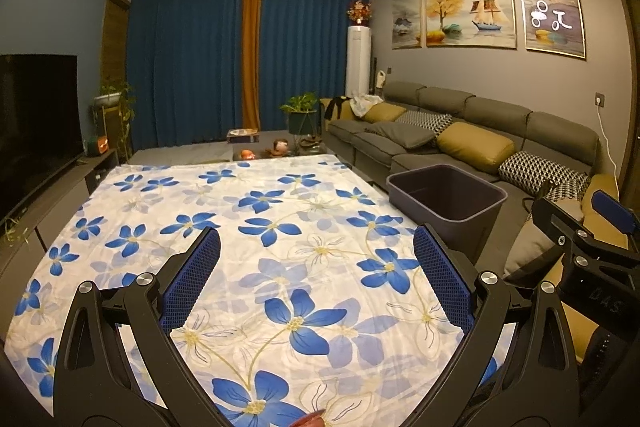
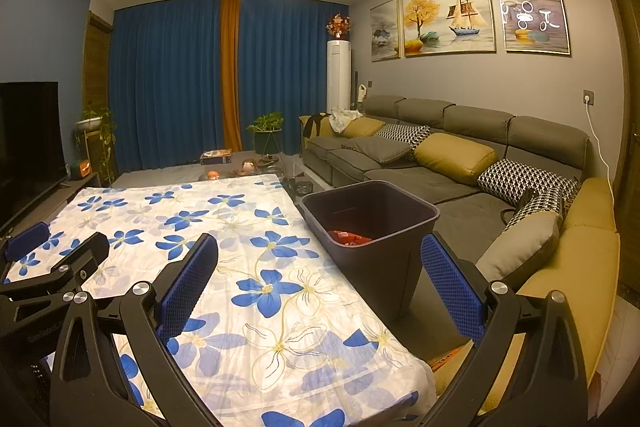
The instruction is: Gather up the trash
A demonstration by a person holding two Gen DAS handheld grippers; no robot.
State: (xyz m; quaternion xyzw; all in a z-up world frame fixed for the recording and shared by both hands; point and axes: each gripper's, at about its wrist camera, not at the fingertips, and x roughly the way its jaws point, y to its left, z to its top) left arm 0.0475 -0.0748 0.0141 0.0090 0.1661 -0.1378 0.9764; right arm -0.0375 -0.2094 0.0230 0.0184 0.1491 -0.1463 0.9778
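We held both grippers over the desk (image 1: 280, 227), which was covered by a white cloth (image 2: 256, 267) printed with blue flowers. The left gripper (image 1: 316, 259) had its fingers spread wide apart with nothing between them, the blue pads (image 1: 192, 279) framing bare cloth. The right gripper (image 2: 320, 271) was likewise splayed and empty, its left finger over the cloth and its right finger over the gap beside the desk's right edge. In the right wrist view the left gripper showed at the left margin, low over the cloth.

A dark bin (image 2: 372, 223) stood just beside the desk's right side, between the desk and the grey sofa (image 2: 440, 163). From the right wrist we saw something red (image 2: 348, 239) lying in its bottom, probably trash, though the view was too dim to tell what it was. From the left wrist the bin (image 1: 448, 199) looked dark inside and its contents stayed hidden. At the bottom edge of the left wrist view a small reddish-brown object (image 1: 308, 421) peeked in on the cloth; we could not tell what it was.

Yellow and patterned cushions (image 2: 452, 155) lay along the sofa, and blue curtains (image 1: 192, 67) closed the far wall.
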